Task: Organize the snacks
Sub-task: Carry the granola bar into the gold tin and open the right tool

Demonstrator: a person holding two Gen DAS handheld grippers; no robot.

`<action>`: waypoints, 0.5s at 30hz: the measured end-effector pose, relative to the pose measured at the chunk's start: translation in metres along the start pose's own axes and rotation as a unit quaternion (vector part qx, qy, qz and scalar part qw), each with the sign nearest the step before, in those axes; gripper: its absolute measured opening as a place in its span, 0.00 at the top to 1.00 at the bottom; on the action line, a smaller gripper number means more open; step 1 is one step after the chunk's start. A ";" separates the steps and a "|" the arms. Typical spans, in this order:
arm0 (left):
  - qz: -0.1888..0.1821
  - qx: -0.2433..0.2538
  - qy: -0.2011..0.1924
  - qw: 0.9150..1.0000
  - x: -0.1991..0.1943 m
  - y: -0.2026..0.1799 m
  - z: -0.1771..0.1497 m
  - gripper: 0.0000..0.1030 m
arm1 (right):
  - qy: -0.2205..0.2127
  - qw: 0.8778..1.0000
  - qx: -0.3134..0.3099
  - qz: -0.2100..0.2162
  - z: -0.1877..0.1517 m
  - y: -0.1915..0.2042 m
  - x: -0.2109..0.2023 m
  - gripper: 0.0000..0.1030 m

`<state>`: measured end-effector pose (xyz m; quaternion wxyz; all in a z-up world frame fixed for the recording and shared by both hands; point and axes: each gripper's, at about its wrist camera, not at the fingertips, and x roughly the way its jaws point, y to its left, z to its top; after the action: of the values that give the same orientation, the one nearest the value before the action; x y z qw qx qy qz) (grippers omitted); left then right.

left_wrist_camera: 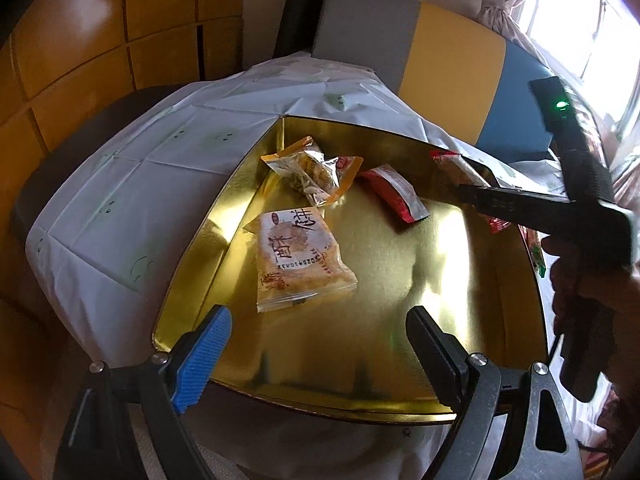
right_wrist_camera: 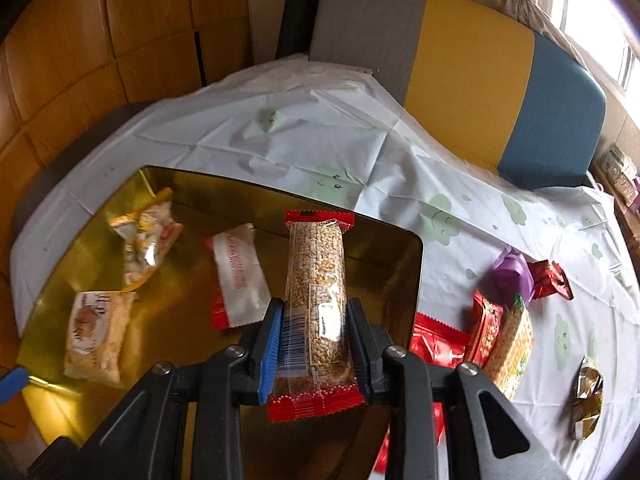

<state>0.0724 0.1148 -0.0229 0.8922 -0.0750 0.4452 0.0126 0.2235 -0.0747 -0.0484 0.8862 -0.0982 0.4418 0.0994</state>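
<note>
The right tool (right_wrist_camera: 316, 332) is clamped on a long grain bar in a clear wrapper with red ends (right_wrist_camera: 316, 280), gripping its lower half and holding it over the right part of the gold tray (right_wrist_camera: 168, 320) at the centre of the right wrist frame. In the left wrist frame the same tool comes in from the right edge, a hand (left_wrist_camera: 580, 280) on its grip.

The left tool (left_wrist_camera: 320, 344) stands with its jaws wide apart and nothing between them, at the bottom of its frame over the tray's near edge.

Three packets lie inside the tray: a pale round-cake packet with printed characters (left_wrist_camera: 298, 264) at left of centre, a crinkled clear-and-orange snack bag (left_wrist_camera: 316, 172) above it, and a red-and-white sachet (left_wrist_camera: 394, 192) to the right.

On the bench, covered by a white cloth with green prints (right_wrist_camera: 320, 140), more snacks wait at the right of the right wrist frame: a red-and-green nut packet (right_wrist_camera: 508, 340), a purple wrapped sweet (right_wrist_camera: 512, 272), a red foil sweet (right_wrist_camera: 550, 280) and a gold foil one (right_wrist_camera: 586, 396).
</note>
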 end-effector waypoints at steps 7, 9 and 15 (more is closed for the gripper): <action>0.000 -0.001 0.003 1.000 0.000 -0.002 -0.001 0.13 | -0.002 1.000 0.006 0.001 0.000 -0.003 0.005 0.68; 0.000 -0.001 0.003 1.000 0.001 -0.002 -0.001 0.13 | -0.021 1.000 0.011 0.010 -0.002 -0.005 -0.005 0.68; -0.008 -0.002 0.012 1.000 0.004 -0.007 -0.004 0.13 | -0.058 0.996 0.052 0.039 -0.016 -0.020 -0.033 0.68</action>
<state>0.0723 0.1074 -0.0271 0.8868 -0.0808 0.4549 0.0054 0.1969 -0.1011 -0.0298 0.9095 -0.0290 0.3979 0.1165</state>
